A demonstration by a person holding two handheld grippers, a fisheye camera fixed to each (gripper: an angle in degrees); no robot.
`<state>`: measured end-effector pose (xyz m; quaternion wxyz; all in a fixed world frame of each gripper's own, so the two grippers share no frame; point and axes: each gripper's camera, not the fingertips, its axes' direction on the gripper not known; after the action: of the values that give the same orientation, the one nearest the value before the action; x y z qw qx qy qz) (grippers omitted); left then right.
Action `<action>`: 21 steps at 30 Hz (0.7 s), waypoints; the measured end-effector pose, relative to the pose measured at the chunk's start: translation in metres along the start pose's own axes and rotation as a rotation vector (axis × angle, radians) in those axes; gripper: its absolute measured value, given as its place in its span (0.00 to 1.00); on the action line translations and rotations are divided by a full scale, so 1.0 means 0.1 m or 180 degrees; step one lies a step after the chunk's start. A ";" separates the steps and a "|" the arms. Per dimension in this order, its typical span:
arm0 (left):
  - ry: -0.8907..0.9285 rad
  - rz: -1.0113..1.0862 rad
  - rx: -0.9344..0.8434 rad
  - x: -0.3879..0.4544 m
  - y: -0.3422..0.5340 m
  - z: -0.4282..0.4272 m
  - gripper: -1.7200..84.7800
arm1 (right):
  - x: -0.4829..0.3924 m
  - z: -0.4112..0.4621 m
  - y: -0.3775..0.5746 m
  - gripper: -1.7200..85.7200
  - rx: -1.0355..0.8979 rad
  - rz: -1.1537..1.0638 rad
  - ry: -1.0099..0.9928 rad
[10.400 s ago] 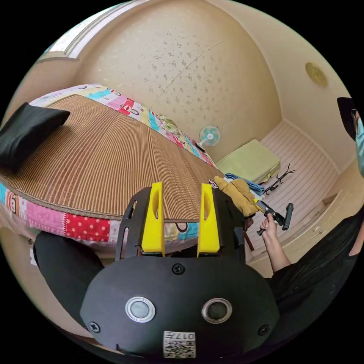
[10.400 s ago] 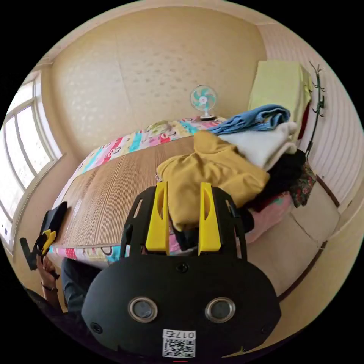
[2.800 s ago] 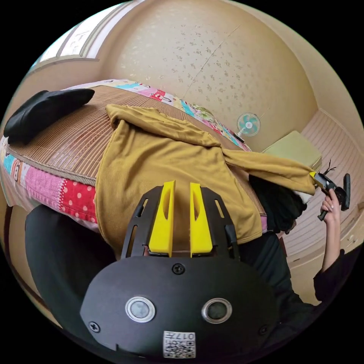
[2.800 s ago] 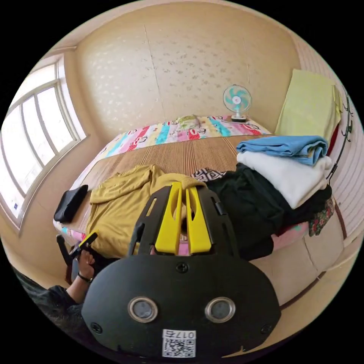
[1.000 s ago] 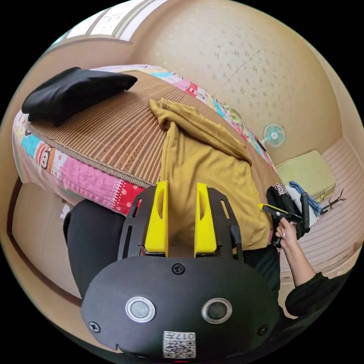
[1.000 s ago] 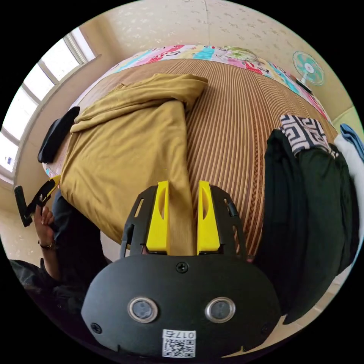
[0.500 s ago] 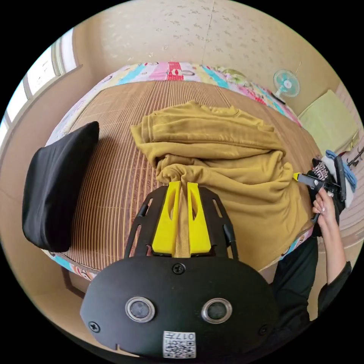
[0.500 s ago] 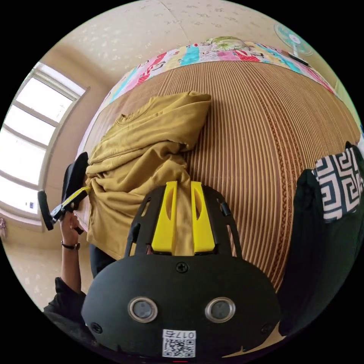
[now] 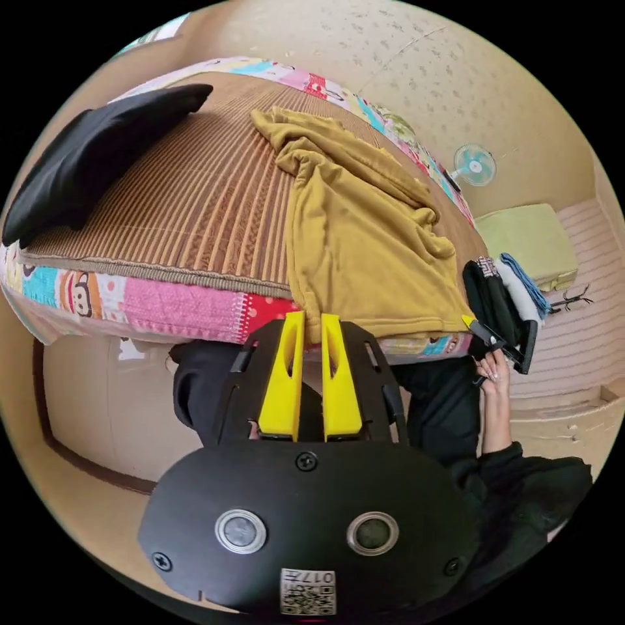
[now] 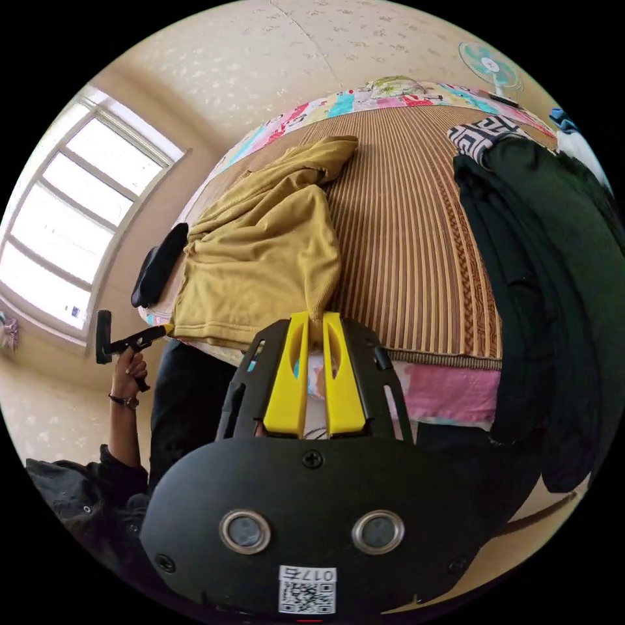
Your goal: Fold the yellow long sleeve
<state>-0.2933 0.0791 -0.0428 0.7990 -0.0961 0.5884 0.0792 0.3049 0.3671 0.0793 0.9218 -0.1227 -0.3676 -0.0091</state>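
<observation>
Pinching yellow long sleeve [image 9: 364,247] hem corners, both grippers [image 9: 306,325] [image 10: 315,325]; sleeves bunched, partly hidden.

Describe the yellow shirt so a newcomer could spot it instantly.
Start at the bed's brown striped mat. The yellow shirt lies across it, hem at the near edge. It is mustard, unlike the black pillow and the dark clothes pile flanking it.

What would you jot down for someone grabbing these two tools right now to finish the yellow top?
Left gripper: shut on the hem corner of the mustard-yellow long-sleeve shirt.
Right gripper: shut on the other hem corner.
The shirt lies spread on the brown woven mat, hem at the bed edge, sleeves bunched at the far end.
Done: laid out. Left: smooth the sleeves, then every fold.
</observation>
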 end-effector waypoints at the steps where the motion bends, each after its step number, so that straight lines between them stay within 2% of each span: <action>1: 0.0620 0.0206 0.0296 0.09 0.12 -0.31 0.08 | -0.02 -0.34 0.04 0.06 0.0199 -0.0124 -0.0334; 3: 0.1384 0.0447 0.0642 0.20 0.36 -0.76 0.08 | -0.12 -0.85 0.16 0.05 0.0390 -0.0495 -0.0808; 4: 0.1563 0.0533 0.0870 0.26 0.56 -1.05 0.08 | -0.22 -1.17 0.27 0.05 0.0507 -0.0753 -0.1019; 7: 0.1543 0.0679 0.1312 0.39 0.95 -1.57 0.08 | -0.44 -1.76 0.57 0.05 0.0793 -0.1079 -0.0941; 11: 0.1625 0.0294 0.1811 0.25 0.91 -1.66 0.08 | -0.37 -1.95 0.46 0.05 0.1107 -0.0804 -0.0931; 15: 0.0577 -0.0017 0.1779 0.15 -0.16 -1.16 0.08 | -0.36 -1.32 -0.70 0.06 0.0920 -0.0586 -0.0577; 17: 0.0439 -0.0153 0.1829 0.03 -0.78 -0.90 0.08 | -0.33 -0.92 -1.41 0.07 0.0923 -0.0366 -0.0323; 19: 0.0197 -0.0372 0.1585 -0.11 -1.50 -0.56 0.10 | -0.29 -0.34 -2.20 0.10 0.0840 -0.0071 0.0244; 21: 0.0041 -0.0684 0.1479 -0.17 -1.67 -0.45 0.17 | -0.38 -0.01 -2.52 0.13 0.0672 0.0063 0.0485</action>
<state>-0.2995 -0.0936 -0.0298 0.7997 0.0276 0.5822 -0.1440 0.2511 0.1200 0.1084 0.9549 -0.0276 -0.2943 0.0294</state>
